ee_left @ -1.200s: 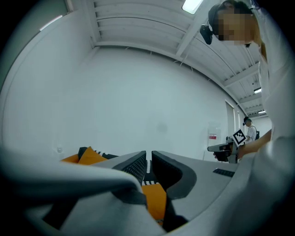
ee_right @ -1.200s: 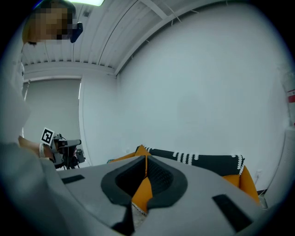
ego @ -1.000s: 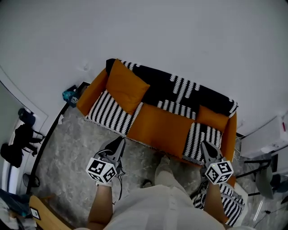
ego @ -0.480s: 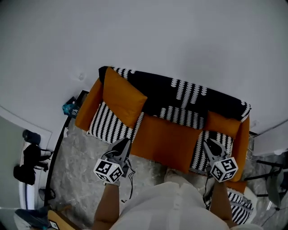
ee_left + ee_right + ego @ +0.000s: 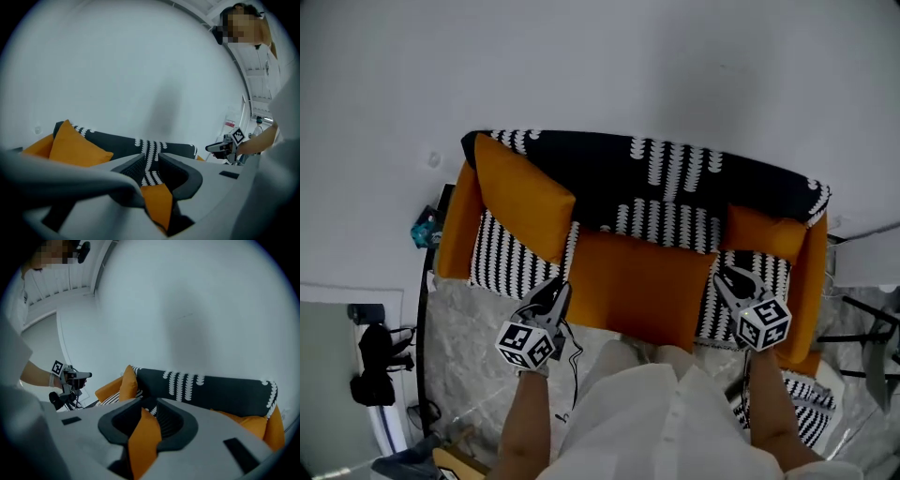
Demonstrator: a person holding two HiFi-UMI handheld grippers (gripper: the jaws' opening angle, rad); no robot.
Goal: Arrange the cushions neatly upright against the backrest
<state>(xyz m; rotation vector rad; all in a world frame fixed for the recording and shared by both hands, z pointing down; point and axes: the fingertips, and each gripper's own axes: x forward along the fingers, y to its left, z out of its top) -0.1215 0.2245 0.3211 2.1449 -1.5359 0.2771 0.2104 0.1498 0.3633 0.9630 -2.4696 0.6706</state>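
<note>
**Both grippers empty at sofa front – cushions ahead, untouched**

Left gripper [image 5: 556, 291]: jaws have just been opening, now slightly spread with nothing between them – only the backrest [image 5: 675, 173] shows through the gap. Right gripper [image 5: 724, 277]: jaws likewise just been opening, now parted and pinching nothing.

Large orange cushion [image 5: 523, 197] sits ahead and left of the left jaws, well apart, tilted in the sofa's [image 5: 639, 286] left corner against the backrest. Small orange cushion [image 5: 762, 232] is ahead of the right jaws, a bit to their right, near but not touching, lying low along the backrest at the right end.
</note>
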